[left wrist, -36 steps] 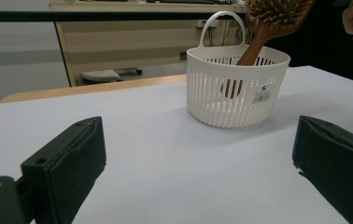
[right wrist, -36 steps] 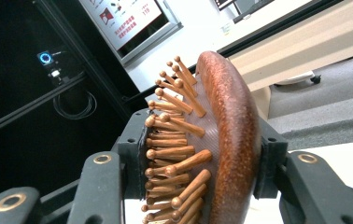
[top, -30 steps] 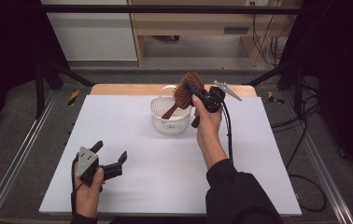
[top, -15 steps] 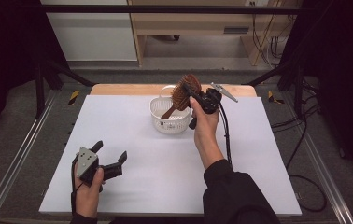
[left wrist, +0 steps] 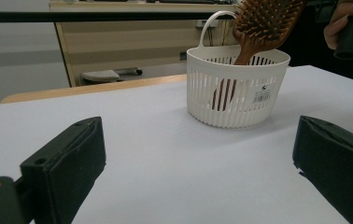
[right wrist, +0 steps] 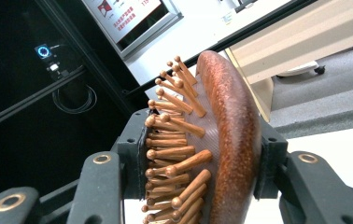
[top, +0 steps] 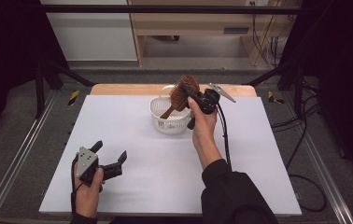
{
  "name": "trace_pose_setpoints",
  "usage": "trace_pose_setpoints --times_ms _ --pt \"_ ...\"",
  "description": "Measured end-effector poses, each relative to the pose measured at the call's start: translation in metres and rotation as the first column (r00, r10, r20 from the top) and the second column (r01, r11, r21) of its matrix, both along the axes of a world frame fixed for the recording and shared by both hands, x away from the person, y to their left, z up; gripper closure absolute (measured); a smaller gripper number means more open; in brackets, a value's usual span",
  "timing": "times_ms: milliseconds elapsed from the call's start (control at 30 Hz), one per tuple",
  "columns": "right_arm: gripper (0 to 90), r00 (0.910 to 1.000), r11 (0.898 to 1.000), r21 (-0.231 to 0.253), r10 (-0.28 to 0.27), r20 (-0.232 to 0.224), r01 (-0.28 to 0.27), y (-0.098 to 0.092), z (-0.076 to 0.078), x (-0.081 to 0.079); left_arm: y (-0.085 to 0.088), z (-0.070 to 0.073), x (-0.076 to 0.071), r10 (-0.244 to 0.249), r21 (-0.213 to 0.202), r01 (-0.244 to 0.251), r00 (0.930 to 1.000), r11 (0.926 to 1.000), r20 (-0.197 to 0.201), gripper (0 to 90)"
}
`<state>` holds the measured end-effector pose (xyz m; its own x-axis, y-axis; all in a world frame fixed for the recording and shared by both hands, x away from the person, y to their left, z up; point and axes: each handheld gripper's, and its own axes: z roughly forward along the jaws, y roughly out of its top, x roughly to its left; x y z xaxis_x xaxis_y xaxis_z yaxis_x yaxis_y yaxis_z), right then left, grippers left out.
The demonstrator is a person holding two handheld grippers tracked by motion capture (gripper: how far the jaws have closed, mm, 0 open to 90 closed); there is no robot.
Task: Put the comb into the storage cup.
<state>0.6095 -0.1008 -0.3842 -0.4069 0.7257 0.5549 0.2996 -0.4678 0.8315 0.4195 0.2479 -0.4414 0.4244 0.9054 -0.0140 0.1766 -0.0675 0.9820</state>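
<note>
A wooden hairbrush [top: 182, 93] with wooden bristles stands slanted, its handle down inside a white slotted basket [top: 161, 122] at the table's far middle. My right gripper [top: 189, 91] is shut on the brush head above the basket; in the right gripper view the jaws clamp the hairbrush [right wrist: 212, 154] from both sides. Near the front left of the table my left gripper [top: 110, 158] rests open, nothing between its jaws. The left gripper view looks across the white table at the basket [left wrist: 238, 91] and the brush [left wrist: 263, 25] leaning out of it.
The basket has a loop handle [top: 166, 87] at its far side. A white sheet [top: 132, 140] covers the table, with a wooden edge [top: 118, 88] at the back. A black cable [top: 223, 135] trails from my right gripper along the forearm.
My right gripper with the brush has shifted slightly to the left over the basket. The left gripper has kept still.
</note>
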Motion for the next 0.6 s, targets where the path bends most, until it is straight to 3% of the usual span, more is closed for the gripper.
trace_pose_setpoints --times_ms 600 --pt "49.9 1.0 1.0 0.0 0.01 0.001 -0.01 0.0031 -0.0038 0.0017 0.0005 0.0 0.0 -0.003 0.001 0.003 1.0 1.0 0.001 2.7"
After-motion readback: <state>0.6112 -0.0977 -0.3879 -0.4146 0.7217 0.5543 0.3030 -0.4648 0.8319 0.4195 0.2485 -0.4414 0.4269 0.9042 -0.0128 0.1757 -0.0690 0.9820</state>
